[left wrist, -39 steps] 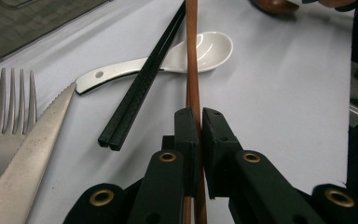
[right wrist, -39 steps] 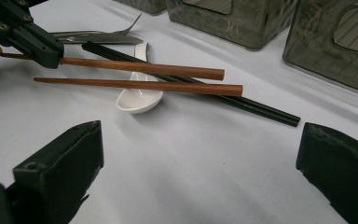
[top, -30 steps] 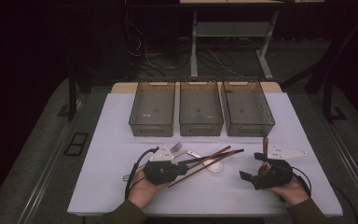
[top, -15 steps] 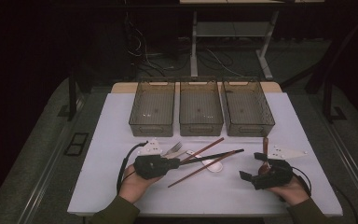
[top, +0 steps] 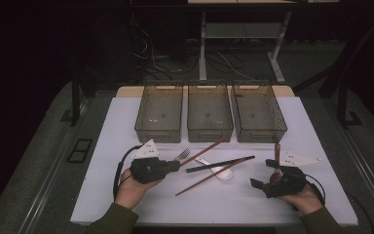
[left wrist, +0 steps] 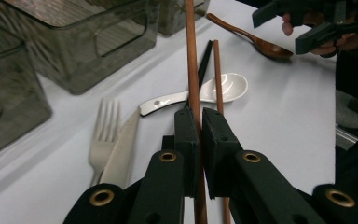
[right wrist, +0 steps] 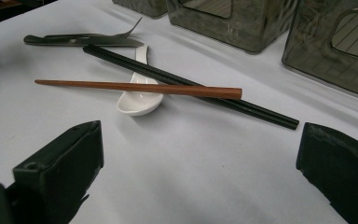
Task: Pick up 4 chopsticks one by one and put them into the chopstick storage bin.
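Observation:
My left gripper (top: 177,165) is shut on a brown chopstick (top: 207,148), which points toward the middle bin; in the left gripper view my left gripper (left wrist: 200,126) clamps this chopstick (left wrist: 192,70) near its end. A second brown chopstick (top: 209,176) lies across a white spoon (top: 220,171) and a black chopstick pair (top: 221,164). My right gripper (top: 264,174) stands open, holding nothing, at the right of the pile. In the right gripper view my right gripper (right wrist: 200,172) faces the lying chopstick (right wrist: 140,87) and the spoon (right wrist: 137,100).
Three smoky clear bins (top: 158,134) (top: 209,132) (top: 260,134) stand in a row at the back of the white table (top: 117,146). A fork (top: 182,155) lies by my left gripper. A brown wooden spoon (top: 276,150) lies beside my right gripper.
My left gripper has moved left and away from the person, drawing one brown chopstick up and apart from the other. The right gripper has hardly moved.

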The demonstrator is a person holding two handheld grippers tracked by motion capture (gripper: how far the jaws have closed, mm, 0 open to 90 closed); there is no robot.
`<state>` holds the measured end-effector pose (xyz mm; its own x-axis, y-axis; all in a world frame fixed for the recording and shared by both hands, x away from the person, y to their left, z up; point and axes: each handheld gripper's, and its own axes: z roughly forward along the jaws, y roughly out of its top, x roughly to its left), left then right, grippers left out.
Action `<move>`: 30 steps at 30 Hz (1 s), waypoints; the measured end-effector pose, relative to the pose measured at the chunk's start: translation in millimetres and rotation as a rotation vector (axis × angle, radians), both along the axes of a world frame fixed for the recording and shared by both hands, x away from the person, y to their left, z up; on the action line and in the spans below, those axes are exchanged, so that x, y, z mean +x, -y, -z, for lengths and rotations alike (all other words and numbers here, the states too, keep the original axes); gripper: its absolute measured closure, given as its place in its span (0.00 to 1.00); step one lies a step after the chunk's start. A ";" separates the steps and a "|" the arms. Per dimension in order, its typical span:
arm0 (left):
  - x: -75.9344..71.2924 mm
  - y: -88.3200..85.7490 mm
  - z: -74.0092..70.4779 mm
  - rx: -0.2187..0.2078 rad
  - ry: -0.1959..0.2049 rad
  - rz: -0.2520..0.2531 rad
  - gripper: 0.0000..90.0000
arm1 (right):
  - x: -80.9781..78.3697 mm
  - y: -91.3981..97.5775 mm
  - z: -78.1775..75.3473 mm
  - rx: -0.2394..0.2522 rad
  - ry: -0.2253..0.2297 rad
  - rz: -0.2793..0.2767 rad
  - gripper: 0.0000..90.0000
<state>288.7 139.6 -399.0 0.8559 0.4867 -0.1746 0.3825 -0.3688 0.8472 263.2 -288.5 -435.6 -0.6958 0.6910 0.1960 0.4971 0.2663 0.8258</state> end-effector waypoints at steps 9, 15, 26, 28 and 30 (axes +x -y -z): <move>3.6 -13.8 -5.5 0.007 0.016 -0.041 0.93 | 0.3 0.0 0.0 0.000 0.003 0.001 0.01; 8.2 -21.7 -8.1 0.015 0.019 -0.074 0.93 | 0.3 0.3 0.1 0.000 0.003 0.003 0.01; 20.5 -33.0 -12.5 0.001 0.027 -0.128 0.94 | -0.7 0.7 -0.1 0.002 0.000 0.006 0.01; 23.8 -35.8 -15.1 -0.004 0.032 -0.144 0.94 | -0.3 1.2 -0.2 0.006 0.004 0.003 0.01; 26.0 -37.4 -17.3 -0.005 0.039 -0.155 0.94 | -0.1 1.3 -0.1 0.006 0.004 0.005 0.01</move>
<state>314.7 177.0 -381.7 0.7769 0.6126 -0.1455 0.4012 -0.3035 0.8642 263.1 -289.8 -435.4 -0.6929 0.6935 0.1974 0.4951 0.2586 0.8295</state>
